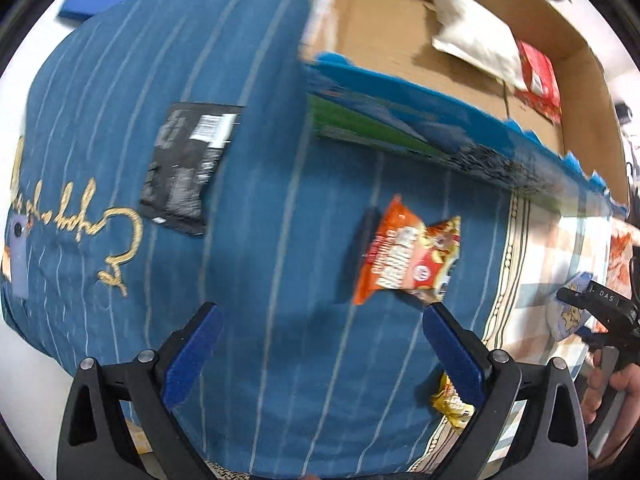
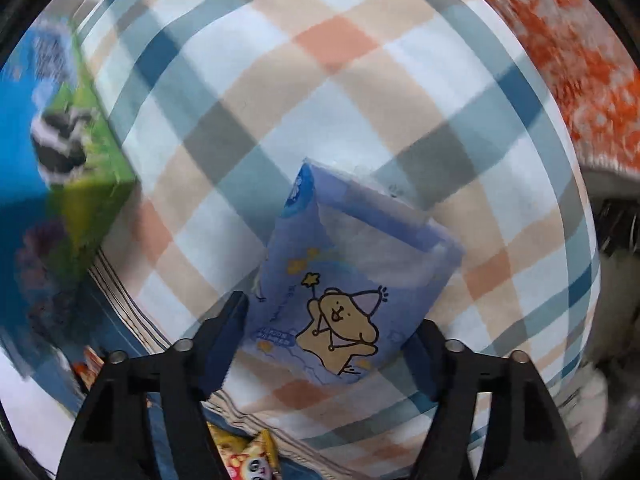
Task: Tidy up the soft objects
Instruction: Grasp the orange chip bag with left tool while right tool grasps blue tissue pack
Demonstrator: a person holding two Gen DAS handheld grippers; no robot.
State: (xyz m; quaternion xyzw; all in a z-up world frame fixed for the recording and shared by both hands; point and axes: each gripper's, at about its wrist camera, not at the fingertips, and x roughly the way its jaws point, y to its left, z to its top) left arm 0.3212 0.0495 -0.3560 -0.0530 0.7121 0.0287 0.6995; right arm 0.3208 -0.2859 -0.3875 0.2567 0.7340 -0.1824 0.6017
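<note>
Right gripper (image 2: 328, 344) jaws set around blue tissue pack (image 2: 352, 280), gripping it above checked cloth (image 2: 360, 80); left gripper (image 1: 320, 344) wide apart, empty, over blue cloth (image 1: 260, 240) near orange snack bag (image 1: 404, 256).

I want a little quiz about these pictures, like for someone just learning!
1. True or false: the left gripper is squeezing the orange snack bag.
2. What is between the right gripper's fingers?
A. black packet
B. blue tissue pack with a bear drawing
C. yellow snack bag
3. Fill in: the white pouch lies inside the ______.

Key:
1. False; its jaws are open, short of the bag.
2. B, the blue tissue pack, over the plaid cloth.
3. Cardboard box.
</note>
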